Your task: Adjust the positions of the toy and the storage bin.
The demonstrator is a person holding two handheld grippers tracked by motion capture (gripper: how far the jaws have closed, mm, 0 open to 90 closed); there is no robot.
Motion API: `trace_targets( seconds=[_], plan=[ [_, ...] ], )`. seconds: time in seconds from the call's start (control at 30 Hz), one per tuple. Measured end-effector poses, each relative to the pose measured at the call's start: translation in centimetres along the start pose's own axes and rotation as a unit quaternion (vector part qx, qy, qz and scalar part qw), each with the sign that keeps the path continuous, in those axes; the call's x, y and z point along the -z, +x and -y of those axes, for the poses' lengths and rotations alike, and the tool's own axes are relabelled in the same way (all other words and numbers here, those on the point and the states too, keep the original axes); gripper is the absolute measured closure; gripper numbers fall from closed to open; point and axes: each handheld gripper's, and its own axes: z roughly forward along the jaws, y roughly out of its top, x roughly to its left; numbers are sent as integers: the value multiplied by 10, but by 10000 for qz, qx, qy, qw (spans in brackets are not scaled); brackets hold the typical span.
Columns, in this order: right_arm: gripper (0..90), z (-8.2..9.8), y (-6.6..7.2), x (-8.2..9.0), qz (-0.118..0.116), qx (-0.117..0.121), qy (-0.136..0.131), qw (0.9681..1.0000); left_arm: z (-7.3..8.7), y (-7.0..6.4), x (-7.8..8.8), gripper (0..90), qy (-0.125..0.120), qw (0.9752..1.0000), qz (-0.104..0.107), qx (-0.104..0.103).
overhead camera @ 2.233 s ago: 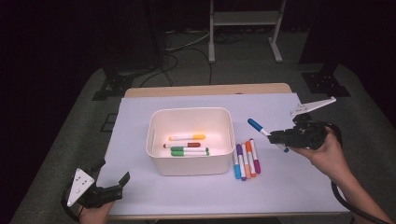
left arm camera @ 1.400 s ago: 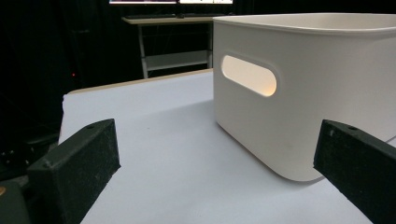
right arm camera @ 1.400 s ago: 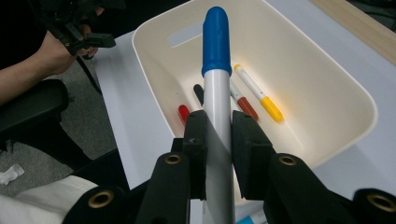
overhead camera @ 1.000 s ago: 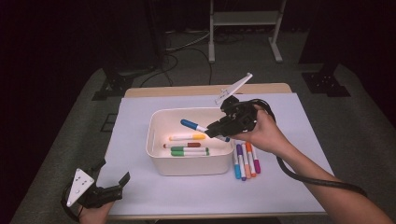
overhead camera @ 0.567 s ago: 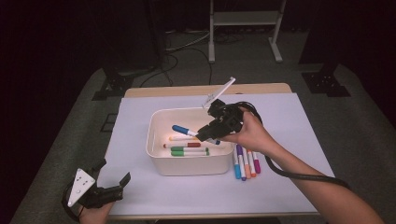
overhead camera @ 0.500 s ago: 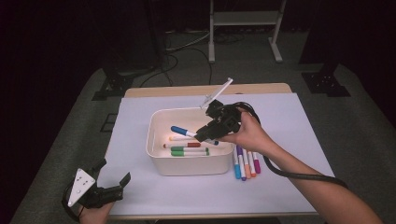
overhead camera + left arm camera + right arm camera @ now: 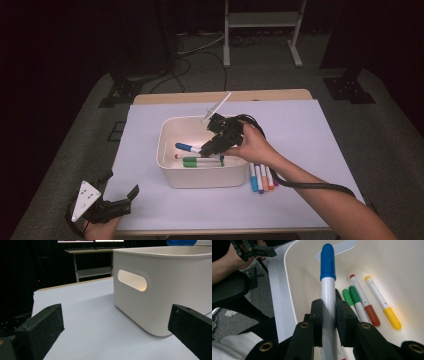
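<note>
My right gripper (image 7: 207, 147) reaches into the white bin (image 7: 167, 165) and is shut on a blue-capped marker (image 7: 187, 147). In the right gripper view the marker (image 7: 327, 285) sits clamped between both pads (image 7: 316, 320), cap pointing toward the bin's far wall. Below it on the bin floor lie green (image 7: 353, 296), red (image 7: 367, 308) and yellow (image 7: 384, 310) markers. My left gripper (image 7: 120, 202) rests at the near left of the table, open, with nothing between its jaws; its view looks at the bin's side (image 7: 160, 290) with a handle slot (image 7: 132, 280).
Several loose markers (image 7: 262, 177) lie on the white sheet (image 7: 310, 150) just right of the bin. The table's near edge runs close to the left gripper. A metal stand (image 7: 260, 30) and cables sit on the floor behind the table.
My right gripper has carried the blue marker leftward and down, from above the bin's right rim into the bin. The left gripper has stayed put.
</note>
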Motion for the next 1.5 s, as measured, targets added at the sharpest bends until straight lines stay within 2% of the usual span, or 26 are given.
trace_targets(
  seconds=[0.17,0.67,0.83,0.93,1.17,1.2,1.37,1.5],
  plan=[
    [756,-1,-2,-14,-87,-21,103,9999,0,0,0,0,2,10000,1,-4],
    [755,-4,-6,-51,-114,120,461,9988,0,2,1,0,-3,10000,-10,-1],
    [755,-7,-6,-57,-90,208,559,9982,0,2,1,0,-18,10000,-13,12],
    [754,-8,-6,-61,-40,288,706,9971,0,2,1,0,-25,10000,-14,19],
    [747,-8,-5,-66,8,296,916,9954,0,2,1,0,-23,10000,-16,23],
    [740,-8,-5,-68,88,326,974,9947,0,2,1,0,-29,10000,-16,32],
    [715,-8,-4,-67,100,343,1003,9943,0,2,1,0,-22,10000,-15,21],
    [715,-7,-3,-61,113,339,913,9952,0,2,1,0,-38,10000,-16,32]
  ],
)
